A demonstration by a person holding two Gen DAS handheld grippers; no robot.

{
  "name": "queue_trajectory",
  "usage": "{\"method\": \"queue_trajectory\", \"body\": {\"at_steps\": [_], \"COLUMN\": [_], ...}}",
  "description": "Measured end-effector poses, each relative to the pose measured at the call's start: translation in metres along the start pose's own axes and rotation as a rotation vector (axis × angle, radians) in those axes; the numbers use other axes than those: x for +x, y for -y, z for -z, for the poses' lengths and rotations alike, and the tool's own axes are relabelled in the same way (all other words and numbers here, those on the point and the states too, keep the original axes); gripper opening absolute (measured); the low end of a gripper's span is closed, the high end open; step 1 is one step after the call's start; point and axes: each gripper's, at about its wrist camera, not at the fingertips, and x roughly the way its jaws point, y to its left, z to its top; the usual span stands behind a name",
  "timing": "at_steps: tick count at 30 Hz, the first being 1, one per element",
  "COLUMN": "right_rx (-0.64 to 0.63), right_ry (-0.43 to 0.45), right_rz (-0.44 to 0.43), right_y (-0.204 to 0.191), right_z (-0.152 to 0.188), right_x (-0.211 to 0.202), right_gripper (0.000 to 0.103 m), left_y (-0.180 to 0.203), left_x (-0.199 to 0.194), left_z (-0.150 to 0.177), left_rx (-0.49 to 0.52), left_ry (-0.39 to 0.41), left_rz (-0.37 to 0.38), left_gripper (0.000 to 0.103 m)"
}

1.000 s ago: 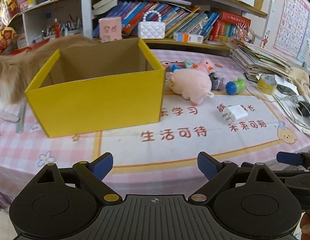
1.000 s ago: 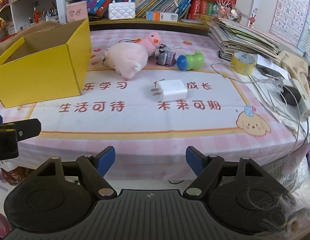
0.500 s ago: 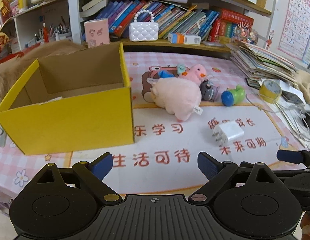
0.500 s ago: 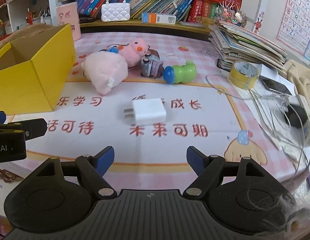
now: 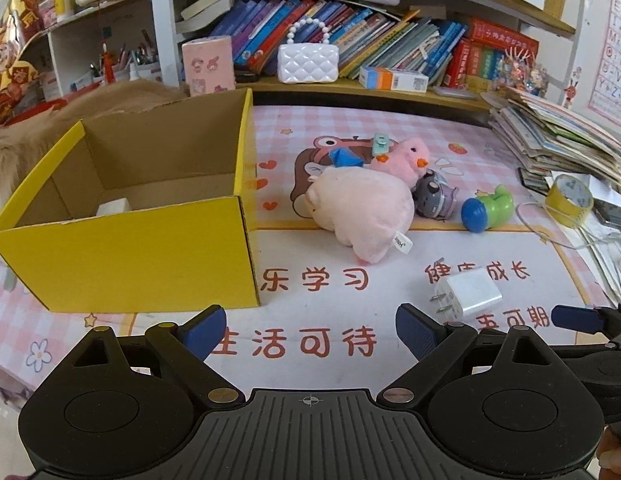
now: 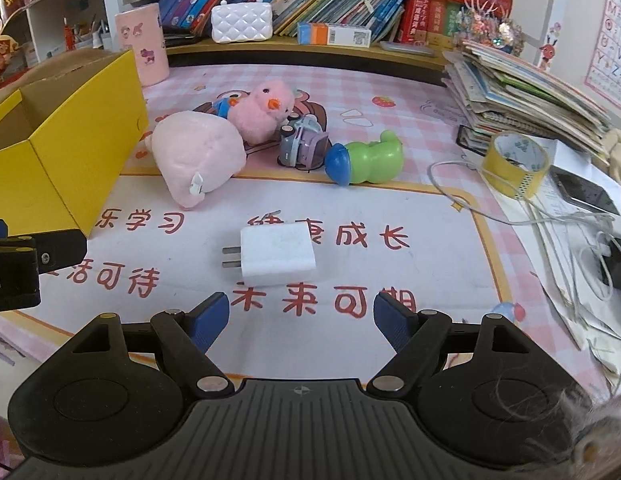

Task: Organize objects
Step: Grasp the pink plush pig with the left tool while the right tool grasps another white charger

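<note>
- My left gripper has its jaws spread wide with nothing between them, above the mat near the yellow box.
- My right gripper is also spread and empty, just short of the white charger, which lies flat on the mat.
- The pink pig, pink chick, toy car and green toy lie clustered beyond the charger.
- A small white thing sits inside the box.

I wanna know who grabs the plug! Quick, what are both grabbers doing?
Left gripper: fingers open, holding nothing.
Right gripper: fingers open, empty, white charger just ahead.
</note>
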Motion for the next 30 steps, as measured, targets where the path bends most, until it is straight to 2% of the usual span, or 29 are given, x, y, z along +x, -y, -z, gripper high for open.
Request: {"method": "queue_trajectory", "body": {"at_steps": [8,13,16,17,18,19,24,30], "right_rx": [-0.064,-0.108,-0.104,-0.102,-0.099,-0.09,-0.059,-0.045], "right_ry": [0.0,-0.007,-0.011,-0.012,-0.01,-0.003,-0.008,0.023], "right_rz": [-0.083,-0.106,-0.137,-0.157,-0.171,-0.168,-0.165,-0.13], "right_y": [-0.003,-0.005,-0.002,0.0,0.001,0.003,0.02,0.037], "right_z": [-0.012,-0.018,-0.022,-0.023,-0.025,-0.026,-0.03,-0.032], "right_x": [0.026,0.043,0.051,0.051,0.051,0.049,0.041,0.03], "right_gripper": [0.077,0.075,0.071,0.06,0.059,0.049,0.048,0.048], "left_y": [0.004,0.009,0.013,0.015,0.017,0.02,0.04,0.056], "left_x": [0.004,0.007,0.01,0.01,0.011,0.011,0.02,0.047], "left_z": [-0.007,-0.014,-0.019,-0.02,-0.022,-0.023,-0.036,-0.053], "left_rx": [-0.025,-0.027,-0.027,-0.027,-0.026,-0.024,-0.002,-0.024], "left_ry": [-0.002,0.002,0.007,0.01,0.013,0.017,0.038,0.036], "left_rz": [-0.058,-0.076,-0.065,-0.055,-0.043,-0.032,0.024,0.059], "left_gripper": [0.094,0.094,0.094,0.094,0.094,0.094,0.094,0.094]}}
